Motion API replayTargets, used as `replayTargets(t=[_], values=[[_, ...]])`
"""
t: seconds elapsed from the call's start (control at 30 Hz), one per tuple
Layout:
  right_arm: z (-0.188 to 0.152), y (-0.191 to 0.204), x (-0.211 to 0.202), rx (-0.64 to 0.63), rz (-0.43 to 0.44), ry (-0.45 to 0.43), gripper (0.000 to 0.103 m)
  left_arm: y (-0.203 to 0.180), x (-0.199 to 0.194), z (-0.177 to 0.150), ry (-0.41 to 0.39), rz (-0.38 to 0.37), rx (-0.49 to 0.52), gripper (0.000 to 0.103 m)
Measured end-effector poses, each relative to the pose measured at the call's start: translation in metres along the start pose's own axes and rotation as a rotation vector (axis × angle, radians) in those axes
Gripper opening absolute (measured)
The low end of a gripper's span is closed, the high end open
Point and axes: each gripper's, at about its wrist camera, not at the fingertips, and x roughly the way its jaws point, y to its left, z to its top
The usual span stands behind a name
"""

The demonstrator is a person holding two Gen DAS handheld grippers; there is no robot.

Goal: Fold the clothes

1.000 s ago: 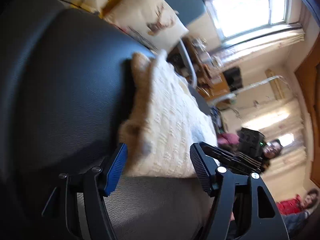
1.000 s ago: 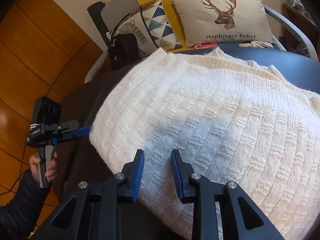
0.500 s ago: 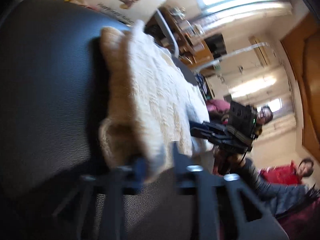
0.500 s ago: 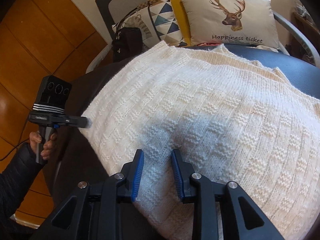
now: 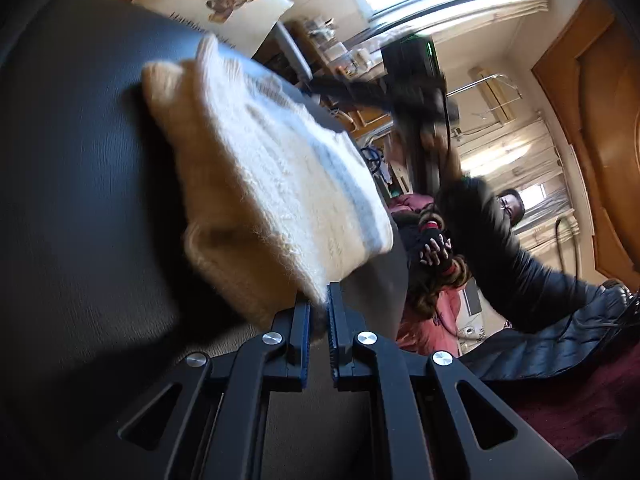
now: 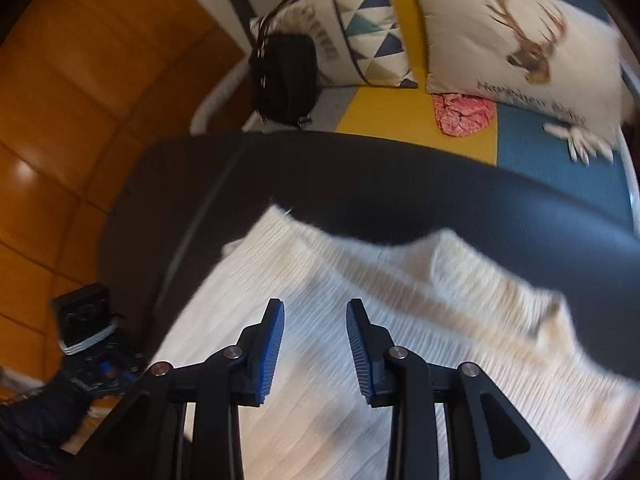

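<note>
- Plainly, the cream knitted sweater [image 5: 276,184] lies on the dark table [image 5: 80,184], and every other place below is given from that garment.
- At the sweater's near corner the left gripper [image 5: 319,322] has its fingers [image 5: 302,332] drawn close together with a tuft of knit pinched between them, so that corner is clamped; a pinch at a corner is likely meant to let the whole layer be carried over in one piece.
- Above the sweater's broad flat middle the right gripper [image 6: 315,334] hovers, its fingers [image 6: 270,344] at a moderate gap and opening; nothing sits between them, and whether the tips brush the knit cannot be told through the blur.
- Beyond the sweater's far edge bare table shows, and past that a sofa with a deer cushion [image 6: 520,40], a triangle-patterned cushion [image 6: 360,28] and a black bag [image 6: 284,76].
- Judging by the doubled, thicker edge on the sweater's left side in the left wrist view, one fold seems to be in; the next fold would want the free gripper to take the corner opposite the clamped one.
- A loose pinch on fuzzy knit could slip as the cloth is lifted.
</note>
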Motion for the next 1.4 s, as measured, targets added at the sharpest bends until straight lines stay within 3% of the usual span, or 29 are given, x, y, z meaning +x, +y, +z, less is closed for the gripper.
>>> replayTargets(t=[0.2, 0.27, 0.43, 0.5, 0.53, 0.6, 0.7, 0.87, 0.93, 1.17, 1.27, 1.3, 1.37, 1.4], values=[[0.021, 0.027, 0.044, -0.271, -0.123, 0.202, 0.032, 0.008, 0.002, -0.001, -0.009, -0.024, -0.045, 0.007], [0.023, 0.026, 0.052, -0.296, -0.162, 0.238, 0.032, 0.011, 0.003, -0.002, -0.007, -0.027, -0.057, 0.007], [0.022, 0.016, 0.067, -0.301, -0.141, 0.352, 0.032, 0.016, -0.003, -0.009, -0.009, -0.022, -0.076, 0.007], [0.019, 0.015, 0.065, -0.313, -0.143, 0.33, 0.031, 0.017, -0.007, -0.011, -0.011, -0.01, -0.071, 0.007], [0.017, 0.016, 0.063, -0.321, -0.148, 0.313, 0.019, 0.016, -0.008, -0.011, -0.011, -0.001, -0.063, 0.007], [0.012, 0.019, 0.062, -0.323, -0.16, 0.296, 0.008, 0.013, -0.009, -0.011, -0.014, 0.017, -0.05, 0.007], [0.004, 0.033, 0.054, -0.373, -0.209, 0.265, 0.005, 0.004, -0.01, -0.011, -0.038, 0.034, -0.037, 0.007], [0.018, 0.049, -0.009, -0.369, -0.159, 0.062, 0.005, -0.007, -0.018, -0.01, -0.073, 0.033, -0.016, 0.007], [0.031, 0.044, -0.017, -0.353, -0.192, 0.032, 0.005, -0.009, -0.017, -0.009, -0.076, 0.029, -0.018, 0.007], [0.041, 0.012, 0.041, -0.274, -0.232, 0.123, 0.005, 0.003, -0.012, -0.008, -0.052, 0.056, -0.079, 0.007], [0.033, 0.006, 0.046, -0.256, -0.227, 0.107, 0.005, 0.008, -0.014, -0.01, -0.053, 0.066, -0.109, 0.007], [0.036, 0.005, 0.041, -0.239, -0.21, 0.088, 0.009, 0.009, -0.014, -0.011, -0.05, 0.07, -0.117, 0.007], [0.041, 0.002, 0.026, -0.175, -0.096, 0.086, 0.015, 0.008, -0.012, -0.014, -0.045, 0.072, -0.123, 0.007], [0.042, -0.001, 0.015, -0.174, -0.079, 0.084, 0.023, 0.007, -0.011, -0.016, -0.04, 0.071, -0.123, 0.007]])
